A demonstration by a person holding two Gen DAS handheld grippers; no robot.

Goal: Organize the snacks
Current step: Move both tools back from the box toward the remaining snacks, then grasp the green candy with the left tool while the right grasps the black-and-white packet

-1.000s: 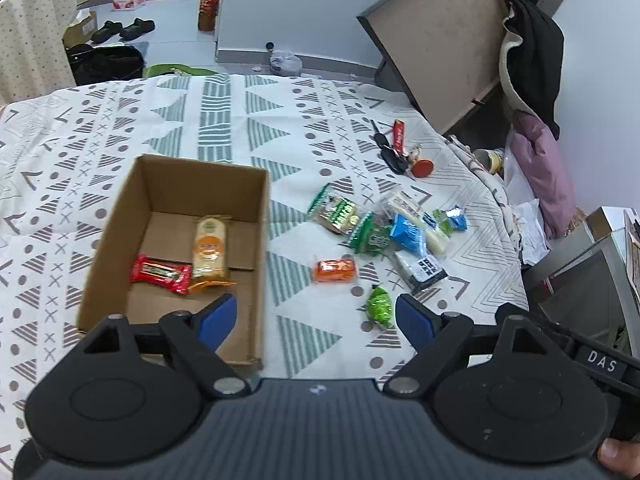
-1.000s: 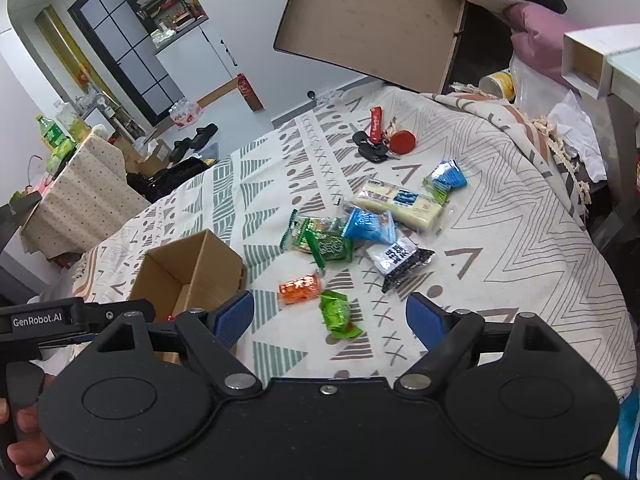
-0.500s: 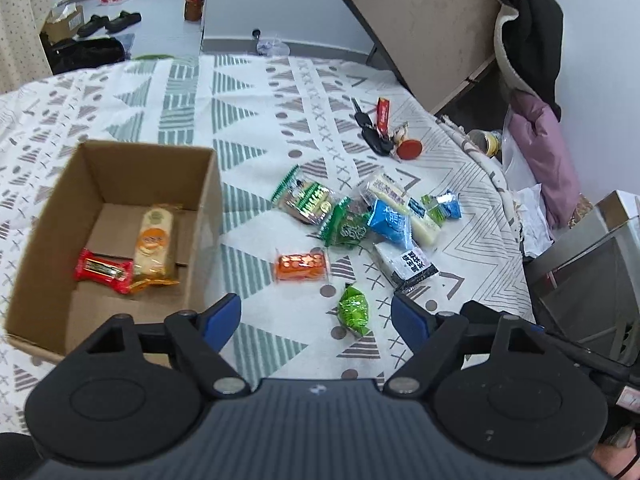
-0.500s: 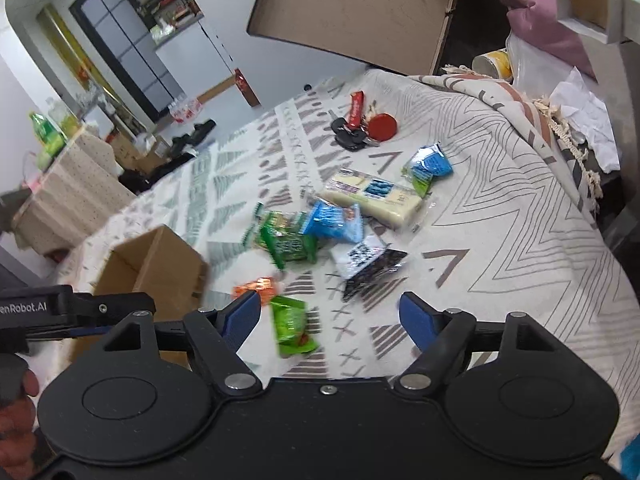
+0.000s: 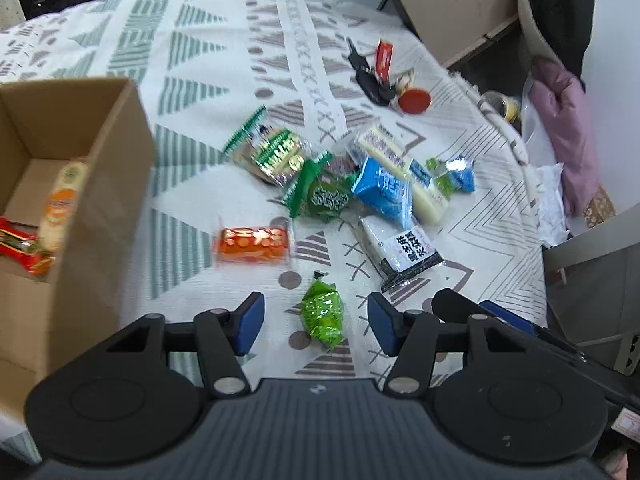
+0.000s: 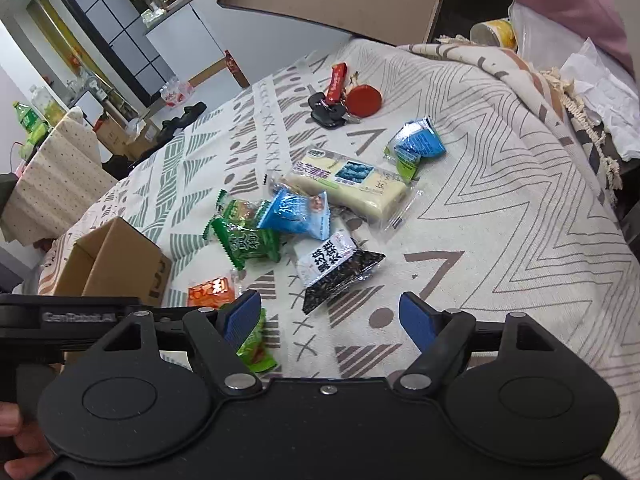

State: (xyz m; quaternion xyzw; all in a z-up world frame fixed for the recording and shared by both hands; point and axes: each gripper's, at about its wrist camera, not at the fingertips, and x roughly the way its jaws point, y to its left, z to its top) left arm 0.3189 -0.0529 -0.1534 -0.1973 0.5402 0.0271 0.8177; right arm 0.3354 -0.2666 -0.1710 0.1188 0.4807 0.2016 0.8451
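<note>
On patterned cloth (image 5: 192, 52), directly ahead of left gripper (image 5: 316, 322): bright green candy packet (image 5: 323, 312), lying between the widely parted jaws, untouched. Judged very light, soft and crinkly, foil film likely slippery; best taken across its puffed middle, not by the twisted ends. Appeared small, glossy, pillow-shaped, pinched at both ends.

Just beyond, near box: orange packet (image 5: 254, 245), flat, rectangular, clear sealed edges; judged light and fairly stiff, to be pinched across the short side.

Further out, in overlapping heap: dark green packet (image 5: 324, 196), serrated edges, pale lettering; green-and-gold packet (image 5: 272, 152); blue packet (image 5: 384, 192); long cream bar (image 6: 348, 184) in clear wrap; black-and-white packet (image 6: 336, 268) printed with characters; small blue-green packet (image 6: 416, 146) lying apart to the side. All judged light and flexible.

At left: open cardboard box (image 5: 108, 184), holding red bar (image 5: 16, 244) and tan-orange packet (image 5: 60, 204) on its floor.

At far side of cloth, apart from snacks: keys with red tag (image 6: 332, 100), not judged part of the sort.

Right gripper (image 6: 331, 316): jaws spread wide, empty, poised near black-and-white packet; left fingertip overlapping green candy in its view.
</note>
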